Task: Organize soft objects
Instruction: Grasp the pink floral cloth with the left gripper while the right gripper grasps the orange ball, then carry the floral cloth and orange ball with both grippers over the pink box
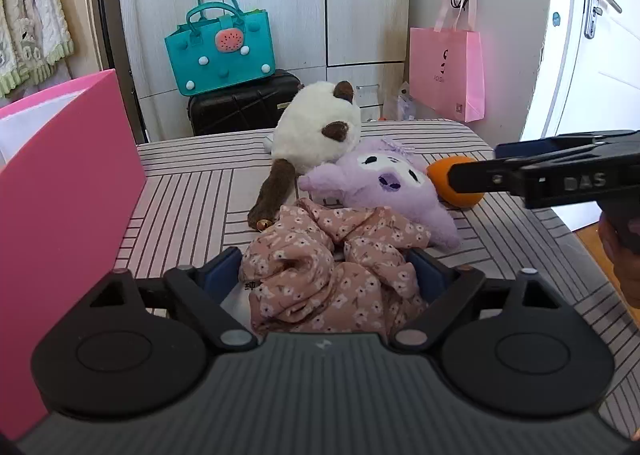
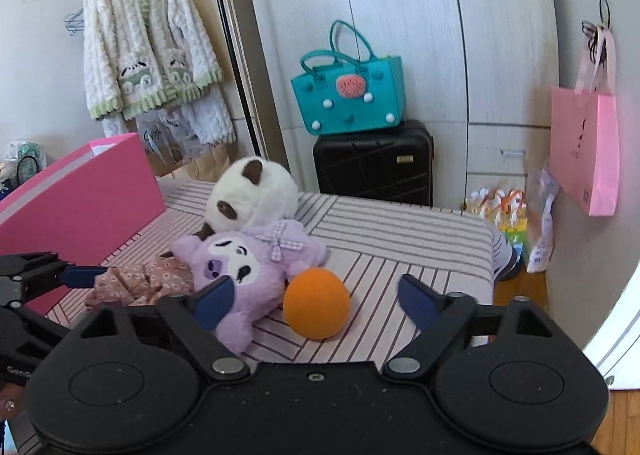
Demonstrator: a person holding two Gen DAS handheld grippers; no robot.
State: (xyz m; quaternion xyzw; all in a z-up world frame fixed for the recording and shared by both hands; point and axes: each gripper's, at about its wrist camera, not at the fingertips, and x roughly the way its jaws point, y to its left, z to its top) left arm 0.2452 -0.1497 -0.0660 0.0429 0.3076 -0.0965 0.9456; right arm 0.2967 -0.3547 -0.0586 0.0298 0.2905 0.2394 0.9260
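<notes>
A crumpled pink floral cloth (image 1: 320, 267) lies on the striped bed (image 1: 192, 191), filling the gap between the blue pads of my left gripper (image 1: 328, 271), whose jaws stand wide. Behind it lie a purple plush (image 1: 384, 183) and a white-and-brown plush (image 1: 316, 127). In the right wrist view an orange ball (image 2: 316, 303) sits between the spread fingers of my right gripper (image 2: 312, 287), clear of both pads. The left finger overlaps the purple plush (image 2: 240, 267). The floral cloth (image 2: 140, 279) lies further left.
A tall pink box (image 1: 60, 195) stands at the bed's left edge. Beyond the bed are a teal handbag (image 2: 348, 95) on a black suitcase (image 2: 372, 163), wardrobe doors, a hanging pink paper bag (image 2: 588, 151) and a hanging cardigan (image 2: 144, 43). The bed's right edge drops to wooden floor.
</notes>
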